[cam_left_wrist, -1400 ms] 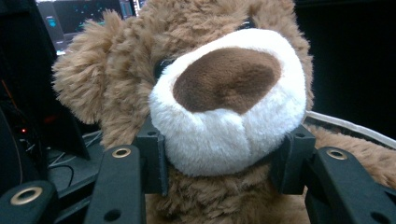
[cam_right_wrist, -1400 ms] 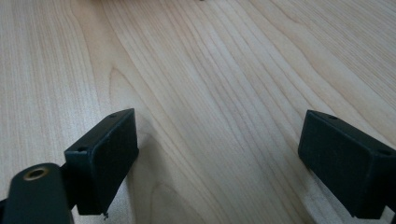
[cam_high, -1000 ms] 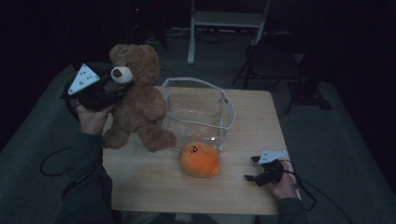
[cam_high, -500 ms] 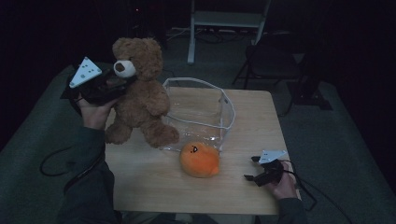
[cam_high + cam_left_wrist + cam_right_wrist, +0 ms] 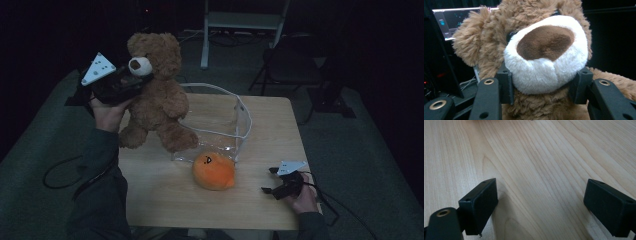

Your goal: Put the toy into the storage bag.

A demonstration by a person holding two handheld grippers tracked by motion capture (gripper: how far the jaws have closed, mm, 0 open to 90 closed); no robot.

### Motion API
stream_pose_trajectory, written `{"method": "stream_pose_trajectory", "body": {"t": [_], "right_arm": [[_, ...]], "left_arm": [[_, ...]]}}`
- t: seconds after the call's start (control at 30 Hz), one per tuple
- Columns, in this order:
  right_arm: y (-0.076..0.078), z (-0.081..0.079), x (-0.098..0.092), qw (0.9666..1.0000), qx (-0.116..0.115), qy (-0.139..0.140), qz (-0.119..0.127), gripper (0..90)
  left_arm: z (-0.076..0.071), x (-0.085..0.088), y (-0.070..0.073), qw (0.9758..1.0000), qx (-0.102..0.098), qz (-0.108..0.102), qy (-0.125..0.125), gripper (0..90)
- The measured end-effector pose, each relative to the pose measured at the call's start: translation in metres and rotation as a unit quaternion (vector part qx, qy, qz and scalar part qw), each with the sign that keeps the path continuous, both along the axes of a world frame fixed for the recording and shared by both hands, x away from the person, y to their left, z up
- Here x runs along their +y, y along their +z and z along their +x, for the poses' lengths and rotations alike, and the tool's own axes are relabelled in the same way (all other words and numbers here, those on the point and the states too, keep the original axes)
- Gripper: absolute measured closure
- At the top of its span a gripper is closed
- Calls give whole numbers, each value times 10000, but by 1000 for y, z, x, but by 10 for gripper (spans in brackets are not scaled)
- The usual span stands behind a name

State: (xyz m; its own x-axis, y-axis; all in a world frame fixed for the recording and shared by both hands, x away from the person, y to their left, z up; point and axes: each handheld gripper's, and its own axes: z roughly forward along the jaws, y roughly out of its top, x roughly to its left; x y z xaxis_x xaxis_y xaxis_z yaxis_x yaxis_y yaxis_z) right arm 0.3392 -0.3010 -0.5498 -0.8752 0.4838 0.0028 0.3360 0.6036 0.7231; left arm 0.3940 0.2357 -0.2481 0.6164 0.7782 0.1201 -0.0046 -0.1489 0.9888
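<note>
The teddy bear (image 5: 156, 95) is gripped by its white muzzle (image 5: 545, 60) in the left gripper (image 5: 134, 80); in the left gripper view the two pads are seen pressed into the plush on either side of the snout, just below the brown nose patch, so the jaws are closed on the toy at abt half width; the muzzle was prob. chosen because it is a firm, protruding lump that fits betw. the fingers, whereas the body is too broad. The bear is held upright and tilted, its feet at or just above the wooden table (image 5: 280, 130), beside the clear plastic bin (image 5: 220, 125) which lies to the far side of the fingers; the pose suggests a lift toward that bin, though this is only a judgement. The orange plush toy (image 5: 214, 171) is left on the table in front of the bin, well apart from both grippers. The right gripper (image 5: 272, 181) is rested low on the table edge; in the right gripper view its pads (image 5: 480, 203) are spread wide w/ bare wood betw. them, nothing held; it is prob. parked out of the way.
</note>
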Motion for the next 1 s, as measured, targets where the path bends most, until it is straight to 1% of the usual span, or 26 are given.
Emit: {"method": "stream_pose_trajectory", "body": {"t": [0.13, 0.37, 0.57, 0.8, 1.0], "right_arm": [[0, 0, 0, 10000, 1, 0, 1, 114], [0, 0, 0, 10000, 0, 0, 0, 114], [0, 0, 0, 10000, 0, 0, 1, 114], [0, 0, 0, 10000, 0, 0, 0, 114], [0, 0, 0, 10000, 2, 0, 0, 114]], "left_arm": [[4, -3, 4, 10000, 2, 51, -3, 489], [10, -8, 9, 10000, -31, 35, -29, 489], [19, -16, 13, 9999, -78, -12, -65, 489], [27, -27, 15, 9998, -56, -95, -160, 488], [33, -34, 19, 9998, -75, -101, -151, 489]]}}
